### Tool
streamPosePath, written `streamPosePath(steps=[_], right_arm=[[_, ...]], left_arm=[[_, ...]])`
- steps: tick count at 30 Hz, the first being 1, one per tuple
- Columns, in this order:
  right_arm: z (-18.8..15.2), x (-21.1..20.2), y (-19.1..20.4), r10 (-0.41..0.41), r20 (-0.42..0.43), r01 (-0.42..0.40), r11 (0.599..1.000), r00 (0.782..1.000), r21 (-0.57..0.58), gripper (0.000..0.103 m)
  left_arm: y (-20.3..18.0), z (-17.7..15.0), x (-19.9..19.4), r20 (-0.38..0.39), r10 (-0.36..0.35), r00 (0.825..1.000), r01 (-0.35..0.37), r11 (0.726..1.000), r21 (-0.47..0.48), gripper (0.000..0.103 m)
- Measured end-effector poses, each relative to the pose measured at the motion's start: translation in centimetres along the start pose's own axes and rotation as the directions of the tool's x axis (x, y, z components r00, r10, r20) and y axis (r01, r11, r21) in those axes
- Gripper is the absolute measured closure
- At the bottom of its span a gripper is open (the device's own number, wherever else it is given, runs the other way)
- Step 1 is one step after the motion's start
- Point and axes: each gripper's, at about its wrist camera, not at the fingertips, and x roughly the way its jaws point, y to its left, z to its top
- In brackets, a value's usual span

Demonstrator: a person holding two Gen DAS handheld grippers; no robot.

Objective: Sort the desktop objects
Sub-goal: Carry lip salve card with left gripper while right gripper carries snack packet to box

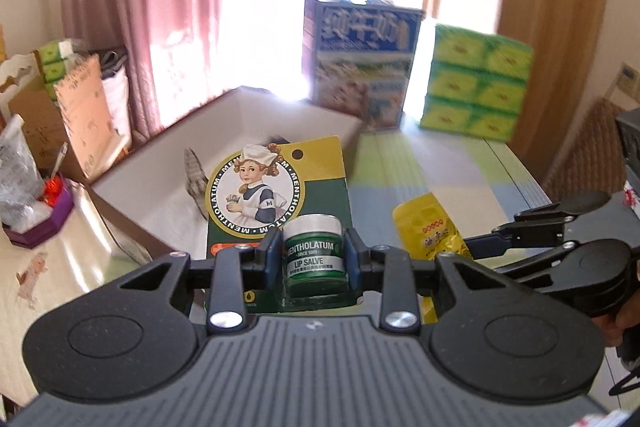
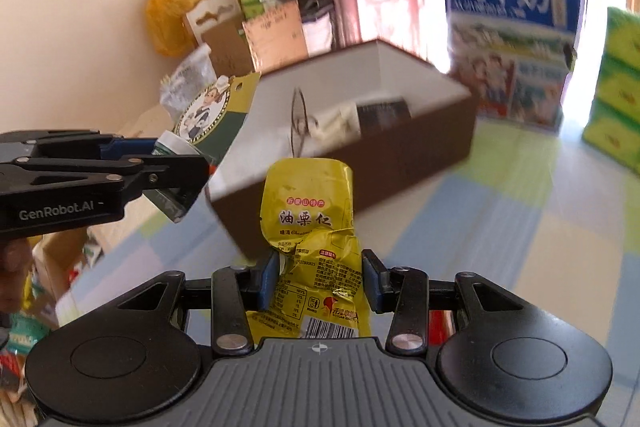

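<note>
Overhead of the mat, both grippers carry loads. Left gripper (image 1: 313, 259) clamped on the lip salve (image 1: 314, 259): blue pads press the jar's sides, its card backing standing up beyond the fingertips. Ahead of it and slightly left, the open box (image 1: 240, 115), white inside, brown outside; some items lie within, too blurred to name. Right gripper (image 2: 320, 279) clamped on the yellow pouch (image 2: 310, 223), pads pinching its crumpled lower half, top of the pouch poking up past the fingertips. Box lies just beyond the pouch, a little to its left. Left gripper sits to the right gripper's left, near the box corner. Milk carton (image 2: 516, 43) and green tissue pack (image 1: 476, 79) stand farther ahead, right of the box
</note>
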Motion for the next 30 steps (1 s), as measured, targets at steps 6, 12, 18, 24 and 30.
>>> streamPosePath(steps=[6,12,18,24,30], right_arm=[[5.5,3.0,0.7,0.006,0.063,-0.006,1.000,0.998,0.002,0.063],[9.3,6.2,1.1,-0.003,0.078,0.002,1.000,0.997,0.012,0.063],[11.8,9.7,1.2,-0.032,0.062,0.030,0.999,0.998,0.027,0.063],[12.0,13.7,1.2,-0.067,-0.008,0.067,0.997,0.998,-0.025,0.063],[11.3,17.1,0.7,-0.085,-0.079,0.080,0.995,0.993,-0.065,0.062]], left_arm=[[3.7,3.9,2.6,0.044,0.046,0.998,-0.045,0.999,-0.012,0.075],[7.0,6.1,5.2,0.059,0.064,0.996,-0.061,0.997,-0.050,0.075],[9.4,6.9,7.9,0.041,0.069,0.997,-0.065,0.994,-0.089,0.075],[11.7,6.0,11.4,-0.019,0.065,0.998,-0.067,0.988,-0.139,0.075],[12.2,4.7,14.2,-0.084,0.048,0.995,-0.059,0.988,-0.144,0.075]])
